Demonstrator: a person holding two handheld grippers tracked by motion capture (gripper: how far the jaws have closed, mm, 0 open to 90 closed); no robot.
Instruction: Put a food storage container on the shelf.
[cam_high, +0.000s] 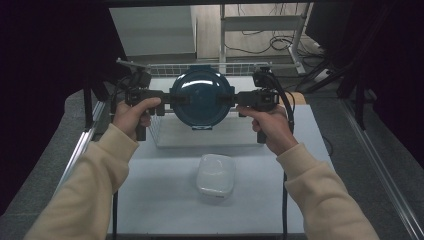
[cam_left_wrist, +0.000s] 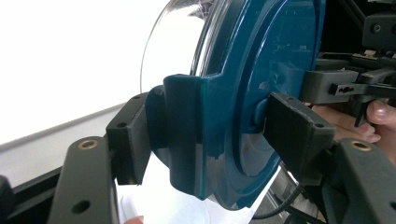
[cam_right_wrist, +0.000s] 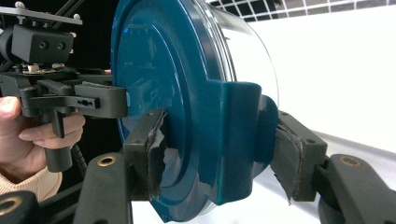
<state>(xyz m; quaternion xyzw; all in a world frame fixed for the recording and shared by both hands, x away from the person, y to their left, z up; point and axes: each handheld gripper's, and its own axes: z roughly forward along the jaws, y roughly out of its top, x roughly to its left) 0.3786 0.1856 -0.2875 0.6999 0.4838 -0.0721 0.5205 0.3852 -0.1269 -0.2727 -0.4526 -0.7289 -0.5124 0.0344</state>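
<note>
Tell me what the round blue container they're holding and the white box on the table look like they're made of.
The blue lid looks like glossy moulded plastic: opaque teal, with sharp reflections and moulded side clips. The round body under it seems clear plastic, perhaps glass, since the background shows through it. The white box looks like milky, translucent plastic with soft rounded corners and a dull sheen.

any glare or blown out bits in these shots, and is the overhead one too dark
High view: dim overall, black at both sides, with a bright glare streak on the teal lid. Left gripper view: the background behind the lid is blown out white. Right gripper view: sharp up close, the table washed out pale.
</note>
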